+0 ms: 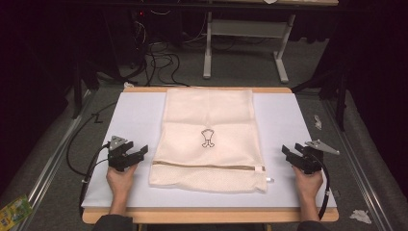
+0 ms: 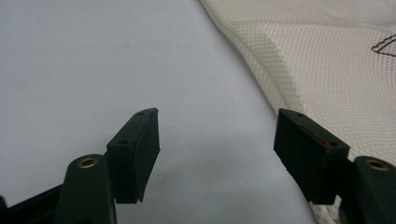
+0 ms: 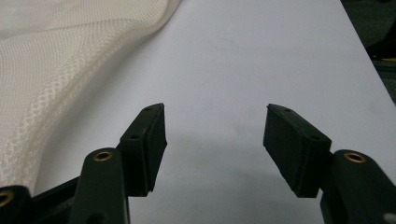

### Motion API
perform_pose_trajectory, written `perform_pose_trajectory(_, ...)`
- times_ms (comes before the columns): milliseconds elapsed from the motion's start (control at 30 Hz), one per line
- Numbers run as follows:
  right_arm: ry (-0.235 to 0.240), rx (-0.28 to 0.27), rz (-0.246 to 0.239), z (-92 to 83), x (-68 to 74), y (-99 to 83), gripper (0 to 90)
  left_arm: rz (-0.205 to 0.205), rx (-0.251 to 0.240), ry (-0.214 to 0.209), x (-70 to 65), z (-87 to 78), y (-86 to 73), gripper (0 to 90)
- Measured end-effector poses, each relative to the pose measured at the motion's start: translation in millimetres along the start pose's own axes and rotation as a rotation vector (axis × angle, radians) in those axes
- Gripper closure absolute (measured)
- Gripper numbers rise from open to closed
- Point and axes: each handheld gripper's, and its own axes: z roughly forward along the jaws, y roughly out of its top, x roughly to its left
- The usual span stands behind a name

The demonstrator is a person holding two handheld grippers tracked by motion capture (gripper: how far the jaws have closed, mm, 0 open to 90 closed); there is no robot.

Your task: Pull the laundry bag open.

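Observation:
A cream mesh laundry bag (image 1: 208, 137) lies flat in the middle of the white table mat (image 1: 134, 115), with a small black drawing on it and a zipper (image 1: 207, 166) running across near its front end. My left gripper (image 1: 143, 152) rests on the mat just left of the bag, open, nothing between its fingers. In the left gripper view the bag (image 2: 336, 70) lies to the right of the gripper (image 2: 217, 140). My right gripper (image 1: 285, 153) rests right of the bag, open and holding nothing. The right gripper view shows the bag (image 3: 60, 70) to the left of the gripper (image 3: 215, 135).
The mat covers a wooden tabletop (image 1: 207, 215). Beyond the far edge stand a grey table frame (image 1: 245, 38) and loose cables (image 1: 159, 62) on the floor. Scraps of paper (image 1: 360, 215) and a green packet (image 1: 13, 209) lie on the floor beside the table.

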Motion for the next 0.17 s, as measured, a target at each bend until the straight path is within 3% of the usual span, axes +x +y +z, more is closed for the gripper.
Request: perform_pose_trajectory(167,0.000,0.005,-0.004,0.6,0.6,0.1,39.6,-0.004,0.005,0.003,0.3,0.5,0.2,31.0)
